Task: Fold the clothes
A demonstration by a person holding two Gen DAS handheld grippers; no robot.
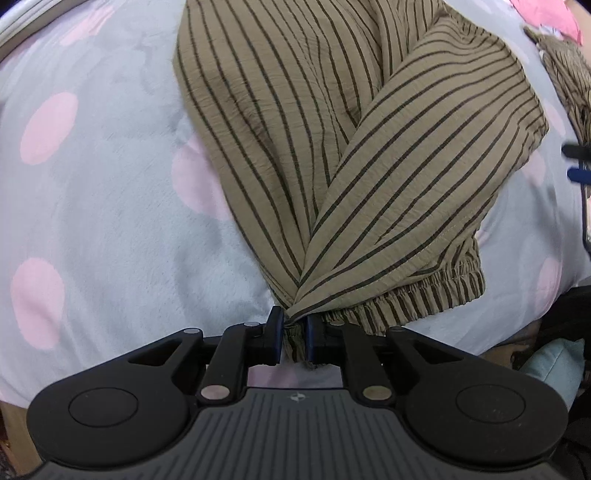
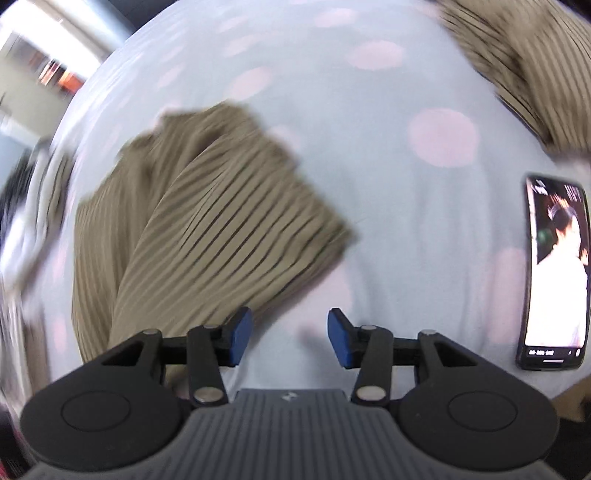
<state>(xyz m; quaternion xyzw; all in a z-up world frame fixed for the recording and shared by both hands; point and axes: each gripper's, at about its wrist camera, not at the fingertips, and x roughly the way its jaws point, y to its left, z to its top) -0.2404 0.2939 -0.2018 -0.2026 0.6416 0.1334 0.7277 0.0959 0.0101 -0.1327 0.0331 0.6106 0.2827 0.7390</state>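
A tan garment with dark stripes [image 1: 332,147] lies on a pale blue bedsheet with pink dots [image 1: 92,203]. One part with an elastic cuff is folded over the rest. My left gripper [image 1: 293,338] is shut on the bunched cuff edge of this garment at its near corner. In the right wrist view the same garment [image 2: 207,229] lies left of centre, blurred by motion. My right gripper [image 2: 290,338] is open and empty, just right of the garment's near edge, above the sheet.
A phone with a lit screen [image 2: 554,273] lies on the sheet at the right. A second striped tan piece [image 2: 524,66] lies at the far right, also in the left wrist view [image 1: 569,81]. Pink cloth [image 1: 546,14] shows at the top right.
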